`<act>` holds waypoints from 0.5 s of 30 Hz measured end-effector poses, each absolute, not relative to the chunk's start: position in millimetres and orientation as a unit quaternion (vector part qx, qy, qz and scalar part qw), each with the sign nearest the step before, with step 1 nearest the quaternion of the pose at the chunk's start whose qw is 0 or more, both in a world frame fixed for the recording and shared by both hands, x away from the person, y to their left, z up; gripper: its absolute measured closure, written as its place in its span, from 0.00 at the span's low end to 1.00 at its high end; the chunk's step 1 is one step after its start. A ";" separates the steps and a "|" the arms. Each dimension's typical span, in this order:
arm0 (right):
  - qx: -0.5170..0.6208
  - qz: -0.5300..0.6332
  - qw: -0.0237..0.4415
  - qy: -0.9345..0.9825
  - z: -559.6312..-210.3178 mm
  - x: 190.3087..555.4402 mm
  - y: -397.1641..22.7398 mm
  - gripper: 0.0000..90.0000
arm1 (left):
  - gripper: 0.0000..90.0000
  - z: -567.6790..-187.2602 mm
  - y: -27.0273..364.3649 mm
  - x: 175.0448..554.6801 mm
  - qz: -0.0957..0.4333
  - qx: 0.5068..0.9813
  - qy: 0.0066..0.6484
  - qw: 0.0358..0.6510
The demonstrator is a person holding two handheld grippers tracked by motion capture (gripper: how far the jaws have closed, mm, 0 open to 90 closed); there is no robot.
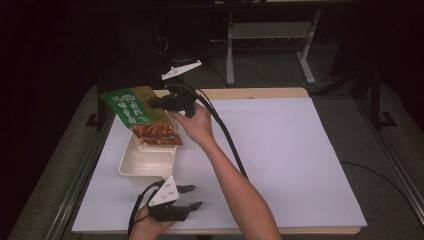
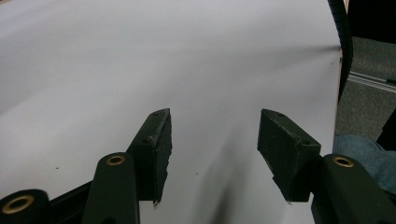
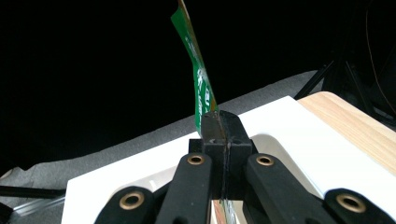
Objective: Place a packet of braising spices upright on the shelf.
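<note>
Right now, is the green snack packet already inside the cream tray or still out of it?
Still out. The right gripper holds the green snack packet by its edge above the cream tray, its lower end hanging over the far end.

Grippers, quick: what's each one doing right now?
Left gripper: open, nothing between its jaws, above the white sheet.
Right gripper: shut on the green packet, over the tray.
</note>
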State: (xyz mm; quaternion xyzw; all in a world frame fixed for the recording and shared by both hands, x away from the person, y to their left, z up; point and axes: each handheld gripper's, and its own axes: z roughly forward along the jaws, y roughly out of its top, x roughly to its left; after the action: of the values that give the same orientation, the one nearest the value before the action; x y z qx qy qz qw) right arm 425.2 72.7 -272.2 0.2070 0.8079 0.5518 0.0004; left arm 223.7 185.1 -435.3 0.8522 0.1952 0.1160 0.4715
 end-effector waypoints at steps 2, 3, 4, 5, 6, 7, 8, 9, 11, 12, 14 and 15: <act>0.208 0.554 0.001 0.806 -274.5 425.3 74.7 1.00 | 0.48 -434.1 186.0 224.3 0.121 0.852 0.194 0.471; 0.210 0.555 -0.002 0.805 -278.0 426.0 77.2 1.00 | 0.48 -433.7 186.3 224.6 0.121 0.850 0.195 0.474; 0.212 0.555 -0.002 0.804 -279.8 426.3 78.2 1.00 | 0.48 -433.3 186.7 225.0 0.122 0.850 0.195 0.473; 0.212 0.555 -0.002 0.804 -279.8 426.3 78.2 1.00 | 0.48 -433.2 186.9 225.2 0.123 0.851 0.194 0.473; 0.215 0.556 -0.002 0.803 -283.3 427.7 79.4 1.00 | 0.48 -433.7 187.1 225.5 0.123 0.851 0.195 0.472; 0.218 0.557 -0.004 0.802 -284.7 428.1 79.6 1.00 | 0.48 -433.7 187.1 225.5 0.123 0.851 0.195 0.472; 0.221 0.558 -0.005 0.800 -286.7 428.8 79.6 1.00 | 0.48 -433.8 187.1 225.6 0.123 0.852 0.194 0.471; 0.221 0.558 -0.005 0.800 -286.7 428.8 79.6 1.00 | 0.48 -433.9 186.8 225.7 0.124 0.852 0.194 0.471; 0.228 0.560 -0.011 0.796 -291.8 430.8 79.5 1.00 | 0.48 -434.2 185.7 225.3 0.121 0.851 0.196 0.472; 0.232 0.560 -0.012 0.795 -294.2 431.6 79.7 1.00 | 0.48 -434.2 185.4 225.1 0.122 0.852 0.195 0.471; 0.244 0.568 -0.015 0.786 -299.4 434.2 77.8 1.00 | 0.48 -434.5 184.8 224.8 0.123 0.853 0.192 0.469; 0.244 0.568 -0.015 0.786 -299.4 434.2 77.8 1.00 | 0.48 -434.5 184.8 224.8 0.123 0.853 0.192 0.469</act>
State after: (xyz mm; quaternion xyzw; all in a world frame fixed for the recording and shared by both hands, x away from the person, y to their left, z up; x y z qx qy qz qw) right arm 434.2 77.8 -299.4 0.2443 0.7856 0.5682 -0.0147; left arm 224.8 184.8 -434.5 0.8530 0.1924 0.1229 0.4692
